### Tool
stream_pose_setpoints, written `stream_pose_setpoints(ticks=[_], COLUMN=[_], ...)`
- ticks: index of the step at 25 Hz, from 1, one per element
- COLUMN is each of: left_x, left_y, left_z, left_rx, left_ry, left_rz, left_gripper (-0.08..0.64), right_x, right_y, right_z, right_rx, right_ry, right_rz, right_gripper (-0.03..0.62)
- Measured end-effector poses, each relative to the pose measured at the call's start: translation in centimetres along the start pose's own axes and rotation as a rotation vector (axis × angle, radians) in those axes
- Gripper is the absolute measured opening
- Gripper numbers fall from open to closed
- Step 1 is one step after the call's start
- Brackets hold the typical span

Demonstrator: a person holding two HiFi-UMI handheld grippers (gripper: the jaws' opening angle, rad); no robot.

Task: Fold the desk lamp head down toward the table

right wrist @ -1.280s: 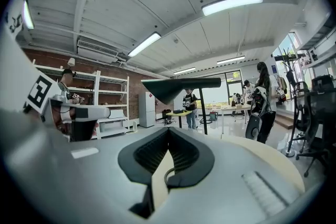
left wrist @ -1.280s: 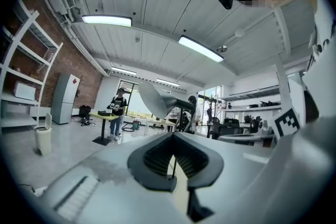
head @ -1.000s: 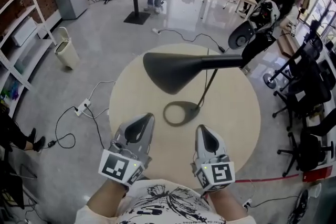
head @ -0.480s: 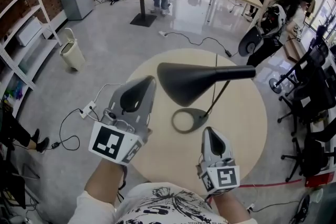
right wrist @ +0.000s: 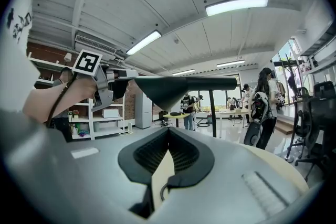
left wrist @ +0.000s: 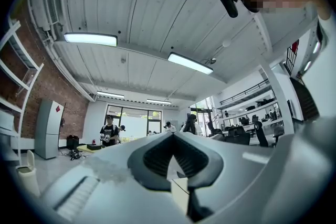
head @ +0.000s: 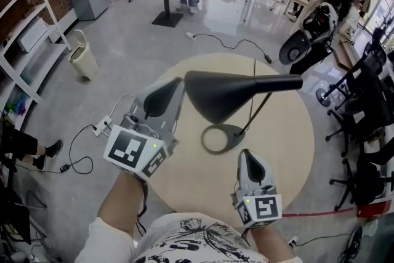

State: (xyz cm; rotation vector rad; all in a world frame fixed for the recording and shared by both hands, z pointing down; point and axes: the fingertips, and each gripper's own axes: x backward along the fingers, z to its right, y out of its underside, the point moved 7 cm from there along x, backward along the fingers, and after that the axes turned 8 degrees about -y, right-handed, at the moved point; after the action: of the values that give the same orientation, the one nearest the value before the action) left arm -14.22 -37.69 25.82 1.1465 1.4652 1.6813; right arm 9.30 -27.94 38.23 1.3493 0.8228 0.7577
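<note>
Two tools, jaws pressed together, nothing gripped. I see lamp head [head: 225, 93] level, high above lamp base [head: 223, 139] on round tabletop [head: 284, 154]. Left tool [head: 165, 98] raised just beside lamp head's wide end; right tool [head: 248, 164] low, near lamp base.

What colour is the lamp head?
The lamp head is black, clearest in the head view.

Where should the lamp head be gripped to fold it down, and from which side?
Probably the wide cone end of the lamp head, approached from the left by the left gripper beside it. That end lies farthest from the stem, so pressing there should tilt it most easily.
</note>
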Motion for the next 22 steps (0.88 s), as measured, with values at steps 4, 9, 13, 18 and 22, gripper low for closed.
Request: stream_pose_setpoints(ticks=[4, 9, 13, 18, 22], left_x=[0.0, 0.2, 0.7, 0.8, 0.9], left_y=[0.5, 2.1, 3.4, 5.4, 6.8], left_z=[0.0, 0.6, 1.2, 1.6, 1.6], left_rx=[-0.01, -0.023, 0.0, 0.025, 0.055], left_ry=[0.004, 0.029, 0.031, 0.033, 0.03], left_rz=[-0.016, -0.072, -0.093, -0.13, -0.138], left_gripper=[0.005, 0.005, 0.005, 0.005, 0.005], right_x=[0.1, -0.1, 0.0, 0.4, 0.5], right_y=[0.2, 0.6, 0.8, 1.3, 1.3], right_z=[0.3, 0.2, 0.1, 0.6, 0.9], right_rx=[-0.007, -0.011, -0.01, -0.019, -0.031], right_ry=[0.007, 0.008, 0.008, 0.026, 0.052], right_rz=[-0.011, -0.021, -0.026, -0.041, -0.046], right_gripper=[0.009, 0.009, 0.009, 0.009, 0.009])
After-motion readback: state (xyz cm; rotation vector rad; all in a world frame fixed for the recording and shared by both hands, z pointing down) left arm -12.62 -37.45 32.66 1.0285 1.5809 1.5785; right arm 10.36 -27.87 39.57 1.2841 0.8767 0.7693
